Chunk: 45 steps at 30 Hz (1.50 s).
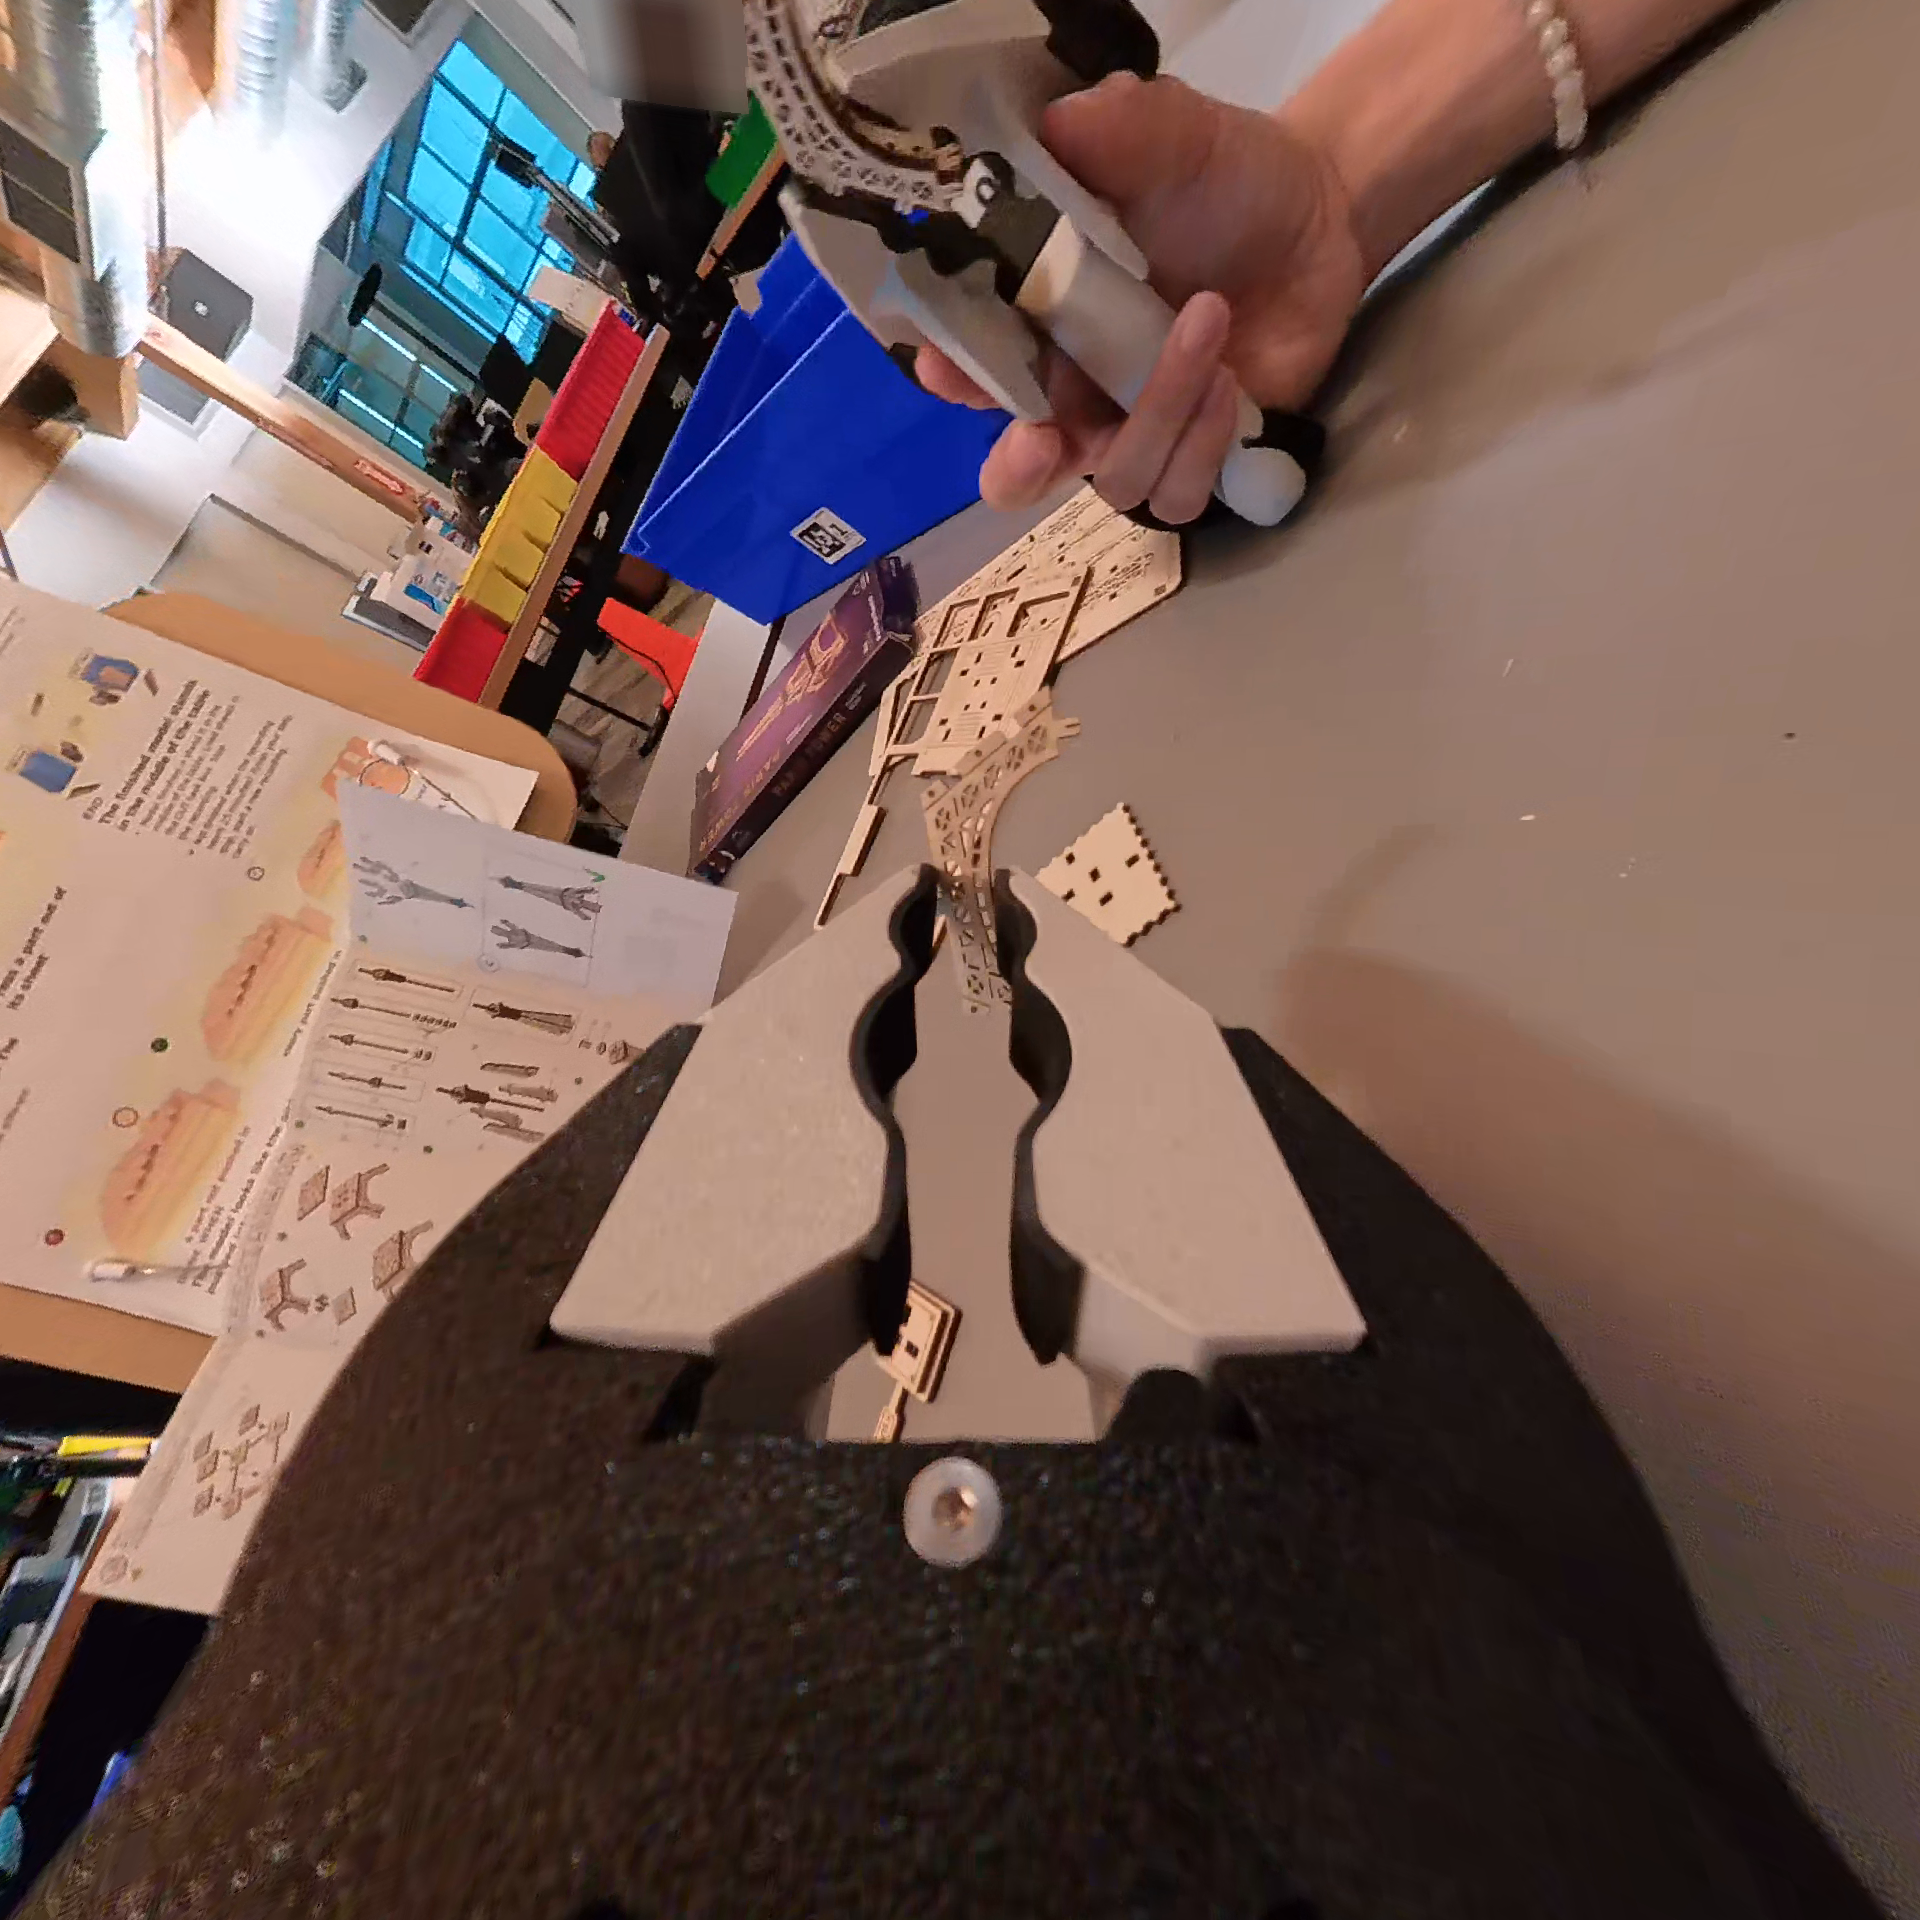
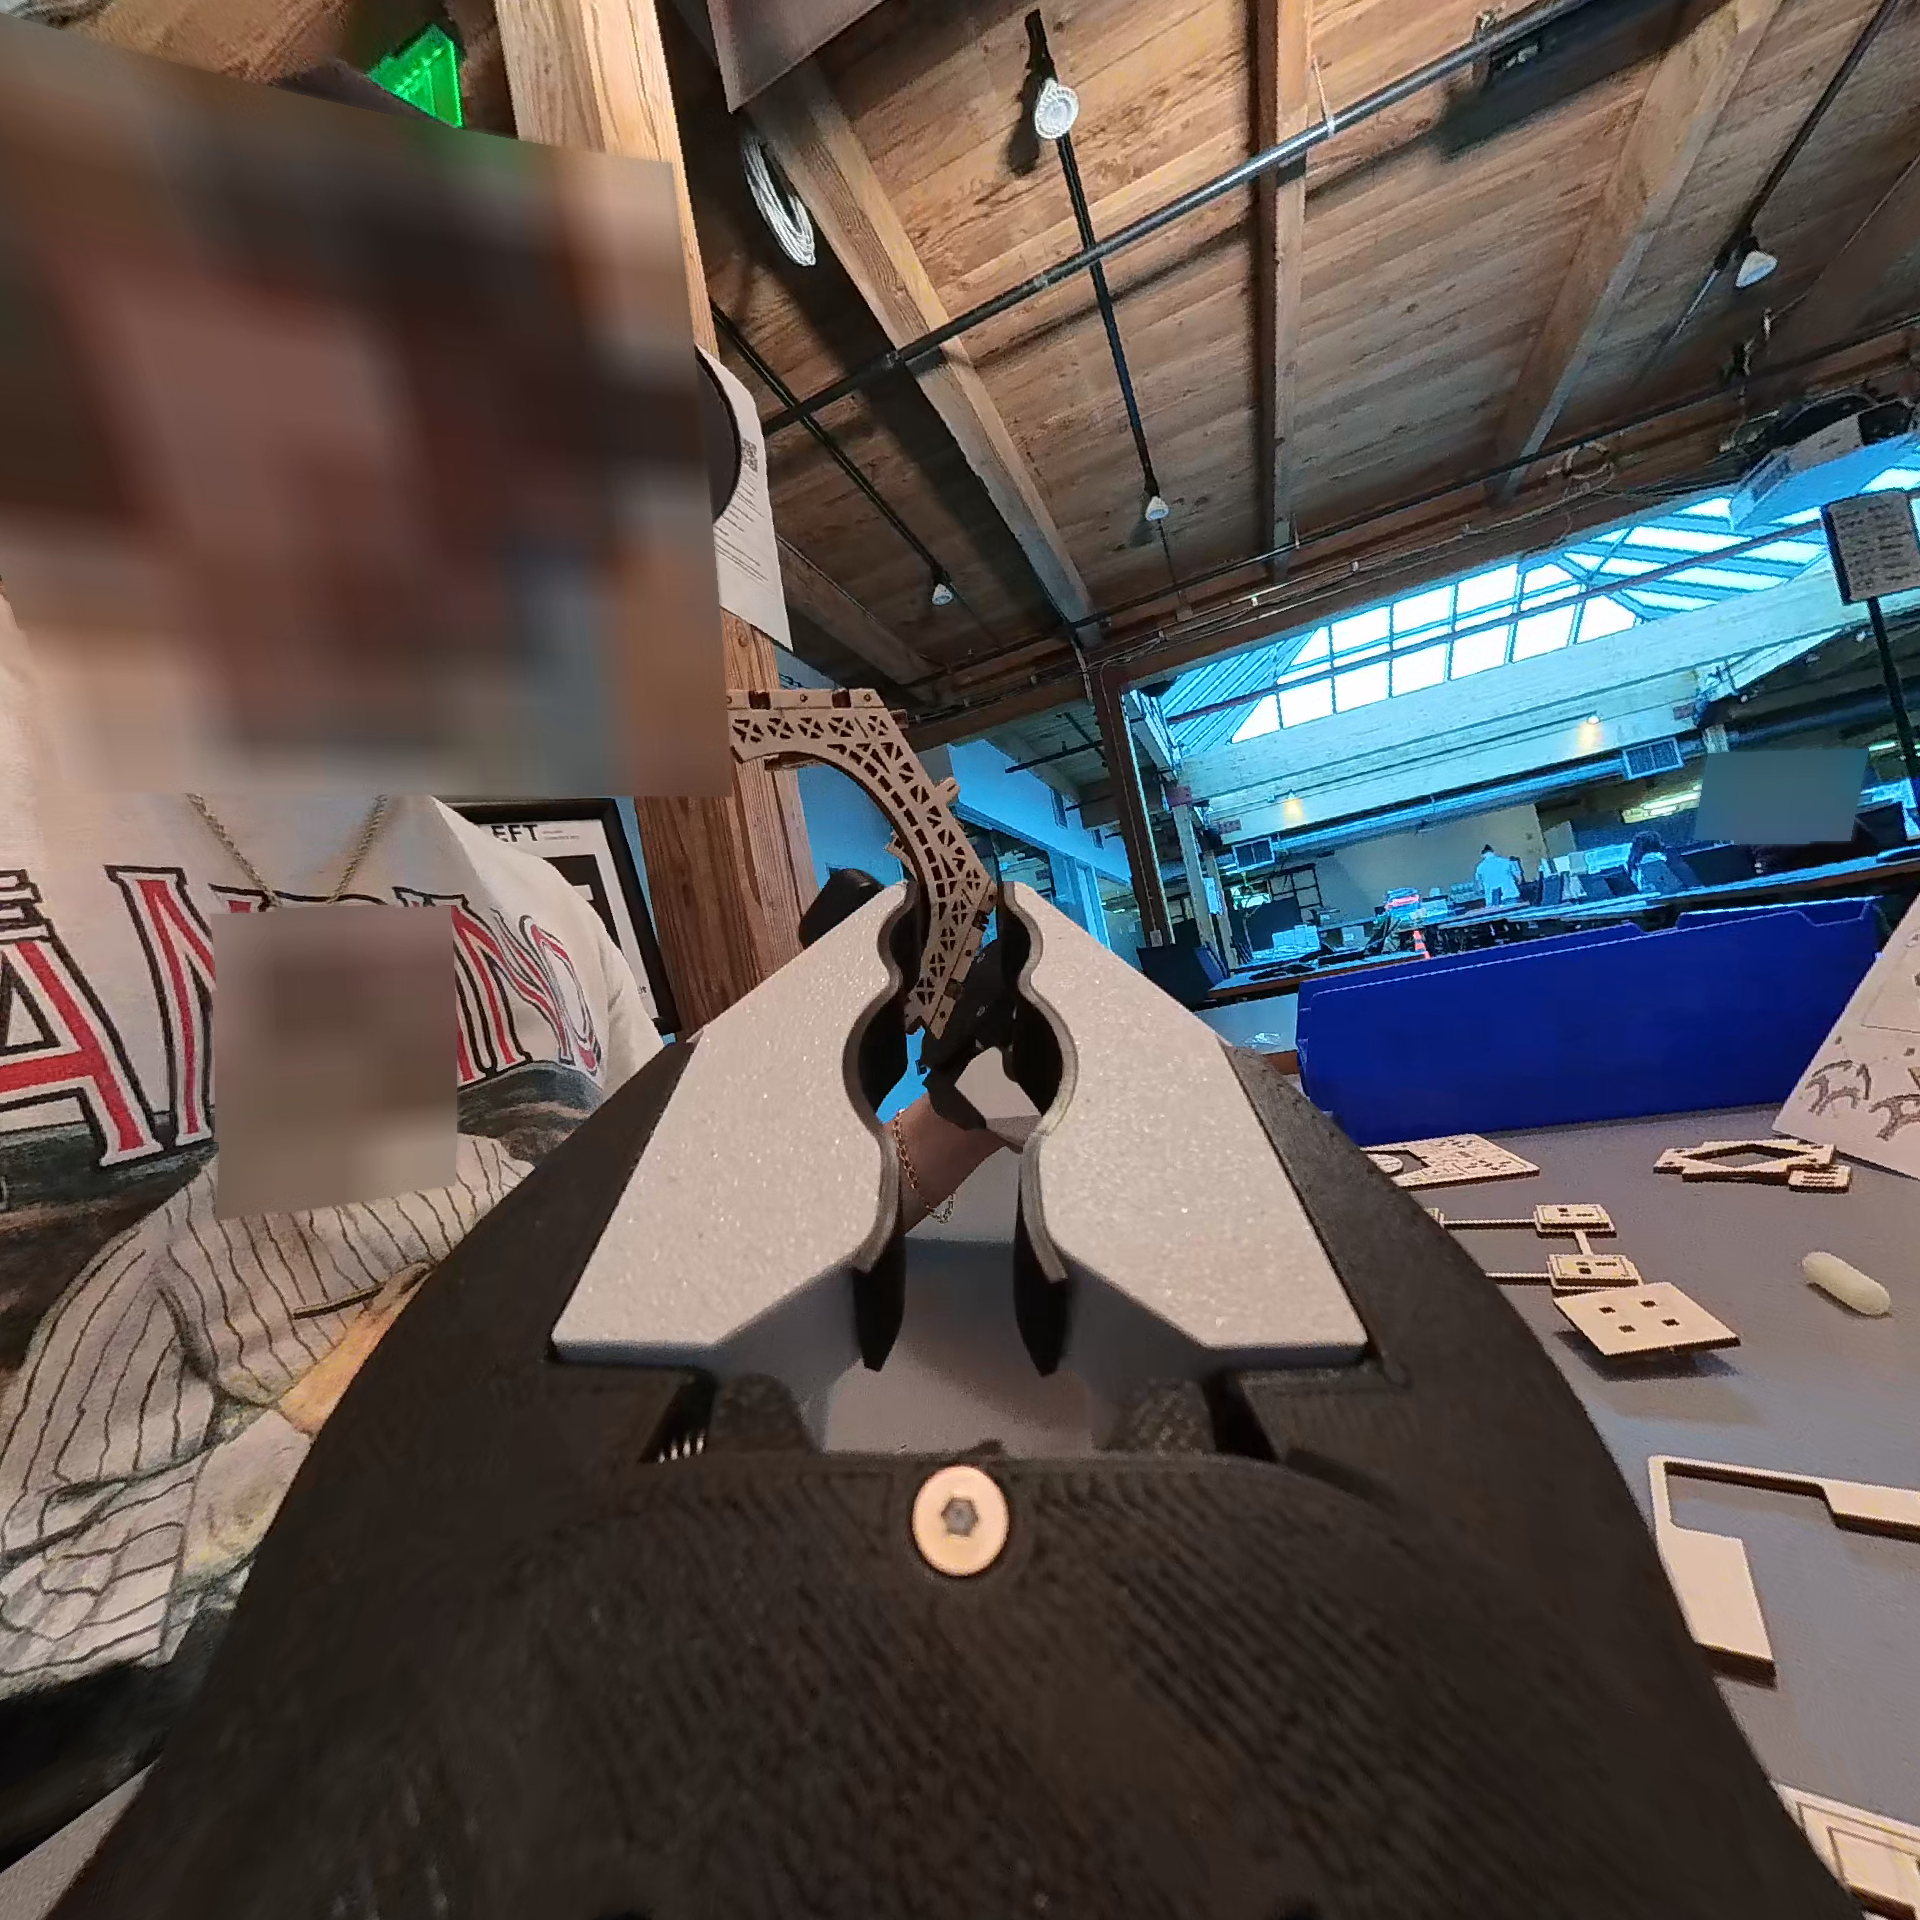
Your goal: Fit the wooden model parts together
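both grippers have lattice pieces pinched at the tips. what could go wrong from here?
1. The left gripper grips its thin lattice piece only at the tips; twisting may snap it.
2. The right gripper holds its arched piece up in the air; a slip would drop it.
3. Loose flat parts lie on the table near the left gripper and could get knocked.

Grey table (image 1: 1558, 935); pale tan lattice-cut wooden piece (image 2: 940, 883); tan square plate (image 1: 1110, 873) with dark slots; blue bin (image 1: 831, 457); purple box (image 1: 800, 717); red and yellow bins (image 1: 530, 520), far left.
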Tool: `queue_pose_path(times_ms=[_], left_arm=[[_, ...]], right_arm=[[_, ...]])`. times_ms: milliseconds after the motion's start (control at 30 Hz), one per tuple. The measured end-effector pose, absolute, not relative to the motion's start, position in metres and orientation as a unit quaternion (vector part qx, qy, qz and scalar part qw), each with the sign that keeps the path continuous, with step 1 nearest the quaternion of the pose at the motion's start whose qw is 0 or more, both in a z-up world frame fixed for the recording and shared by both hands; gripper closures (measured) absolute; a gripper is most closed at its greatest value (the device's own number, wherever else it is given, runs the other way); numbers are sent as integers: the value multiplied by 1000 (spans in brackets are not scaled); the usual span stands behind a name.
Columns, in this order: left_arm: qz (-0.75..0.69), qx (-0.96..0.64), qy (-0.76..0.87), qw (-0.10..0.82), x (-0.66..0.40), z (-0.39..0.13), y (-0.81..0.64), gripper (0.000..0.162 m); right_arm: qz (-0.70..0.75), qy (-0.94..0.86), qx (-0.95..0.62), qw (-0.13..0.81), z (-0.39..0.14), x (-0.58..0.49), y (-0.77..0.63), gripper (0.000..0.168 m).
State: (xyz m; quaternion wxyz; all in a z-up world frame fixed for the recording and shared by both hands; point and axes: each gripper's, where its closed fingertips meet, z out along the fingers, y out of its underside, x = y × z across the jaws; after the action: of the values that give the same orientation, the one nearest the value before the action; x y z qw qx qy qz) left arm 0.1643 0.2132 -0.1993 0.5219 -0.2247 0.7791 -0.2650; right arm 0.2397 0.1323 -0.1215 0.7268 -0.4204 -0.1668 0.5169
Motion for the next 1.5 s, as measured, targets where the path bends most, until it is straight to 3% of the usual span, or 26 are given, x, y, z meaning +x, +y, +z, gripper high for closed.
queue_pose_path(times_ms=[433, 1167, 1500], left_arm=[[-184, -198, 814, 514, 175, -227, 208, 154], [-290, -191, 747, 567, 176, -185, 190, 154], [-300, -194, 728, 585, 172, -174, 197, 154]], right_arm=[[517, -170, -420, 726, -122, 239, 132, 158], [502, -197, -439, 718, -125, 226, 131, 158], [301, -250, -538, 746, -144, 225, 151, 157]])
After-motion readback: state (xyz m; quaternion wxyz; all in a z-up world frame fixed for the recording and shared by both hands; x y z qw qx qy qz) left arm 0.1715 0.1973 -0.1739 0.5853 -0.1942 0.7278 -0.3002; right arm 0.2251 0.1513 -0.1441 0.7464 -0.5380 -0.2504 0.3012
